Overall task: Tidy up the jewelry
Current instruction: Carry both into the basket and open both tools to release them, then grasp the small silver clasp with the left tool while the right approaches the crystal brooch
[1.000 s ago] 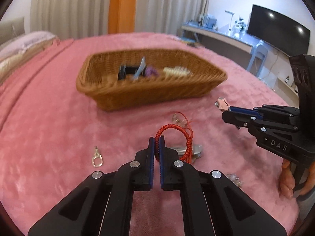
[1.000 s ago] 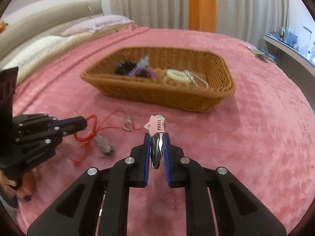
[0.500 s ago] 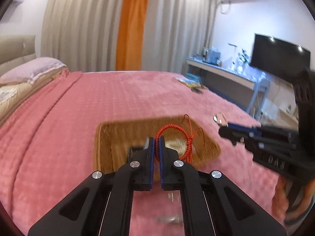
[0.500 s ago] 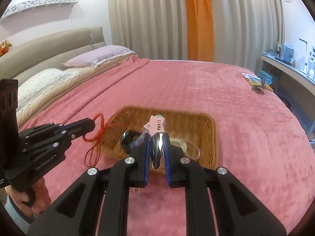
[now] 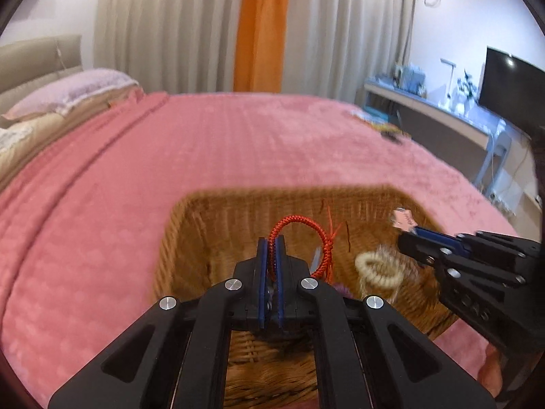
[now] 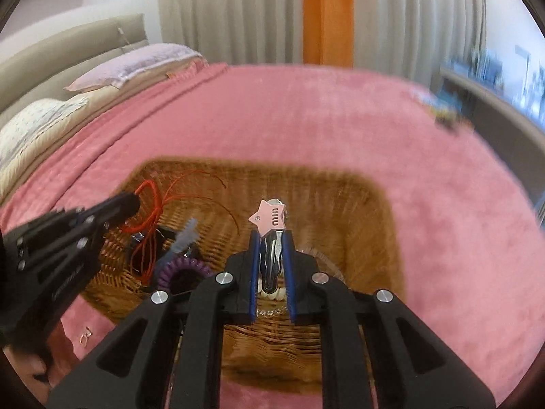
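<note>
Over the wicker basket (image 5: 211, 225), my left gripper (image 5: 271, 248) pinches a red braided bracelet (image 5: 299, 235) while my right gripper (image 6: 270, 248) clamps a star-topped hair clip (image 6: 270, 225).

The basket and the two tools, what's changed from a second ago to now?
Both tools carried their loads from the bedspread to above the basket: the left tool with the red bracelet, the right tool with the star hair clip. Nothing was released or newly grabbed. The basket and its contents look unmoved.
</note>
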The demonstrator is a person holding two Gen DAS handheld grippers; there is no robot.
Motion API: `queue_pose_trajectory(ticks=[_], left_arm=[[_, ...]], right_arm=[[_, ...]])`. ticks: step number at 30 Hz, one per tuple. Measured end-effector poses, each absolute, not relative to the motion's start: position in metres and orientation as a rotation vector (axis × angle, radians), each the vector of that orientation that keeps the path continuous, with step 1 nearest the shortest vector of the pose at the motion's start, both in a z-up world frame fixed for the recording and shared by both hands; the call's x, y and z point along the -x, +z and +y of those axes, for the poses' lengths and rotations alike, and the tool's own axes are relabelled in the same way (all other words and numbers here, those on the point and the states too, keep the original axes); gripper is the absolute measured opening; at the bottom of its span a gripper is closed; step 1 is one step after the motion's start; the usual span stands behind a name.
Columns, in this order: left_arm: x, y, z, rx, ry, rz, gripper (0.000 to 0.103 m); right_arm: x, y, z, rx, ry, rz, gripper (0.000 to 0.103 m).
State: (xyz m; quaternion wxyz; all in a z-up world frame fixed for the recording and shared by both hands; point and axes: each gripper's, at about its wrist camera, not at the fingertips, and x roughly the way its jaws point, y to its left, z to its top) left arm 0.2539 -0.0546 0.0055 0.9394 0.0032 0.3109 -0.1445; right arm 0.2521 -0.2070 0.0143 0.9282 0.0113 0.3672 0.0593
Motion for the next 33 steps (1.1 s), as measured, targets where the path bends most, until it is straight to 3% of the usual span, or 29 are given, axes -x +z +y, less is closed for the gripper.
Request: queue_pose_trajectory(ticks=[8, 10, 12, 13, 19, 23, 24, 25, 33], left_arm=[[-0.257, -0.009, -0.058, -0.057, -0.286, 0.653, 0.004], [-0.253, -0.007, -0.059, -0.061, -0.282, 0.645, 0.011], [-0.25, -0.004, -0.06, -0.072, -0.268, 0.625, 0.033], [-0.247, 0.0, -0.058, -0.069, -0.262, 0.609, 0.039], [-0.221, 0.026, -0.048, -0.034, -0.275, 0.544, 0.051], [-0.192, 0.049, -0.039, -0.023, -0.281, 0.506, 0.054], [-0.183, 0.054, -0.036, -0.022, -0.28, 0.496, 0.056], [-0.17, 0.061, -0.03, -0.018, -0.277, 0.483, 0.057], [-0.089, 0.086, 0.011, 0.022, -0.258, 0.44, 0.06]], right_arm=[[-0.256, -0.004, -0.217, -0.07, 0.15, 0.795, 0.011], [-0.254, -0.001, -0.22, -0.083, 0.15, 0.786, 0.012], [-0.253, 0.002, -0.223, -0.104, 0.168, 0.778, 0.012], [-0.251, 0.003, -0.225, -0.117, 0.175, 0.778, 0.013], [-0.236, 0.015, -0.229, -0.132, 0.172, 0.771, 0.027], [-0.21, 0.028, -0.23, -0.138, 0.188, 0.754, 0.037], [-0.2, 0.033, -0.229, -0.134, 0.187, 0.744, 0.046], [-0.189, 0.038, -0.228, -0.13, 0.187, 0.734, 0.048], [-0.112, 0.058, -0.217, -0.137, 0.209, 0.685, 0.048]])
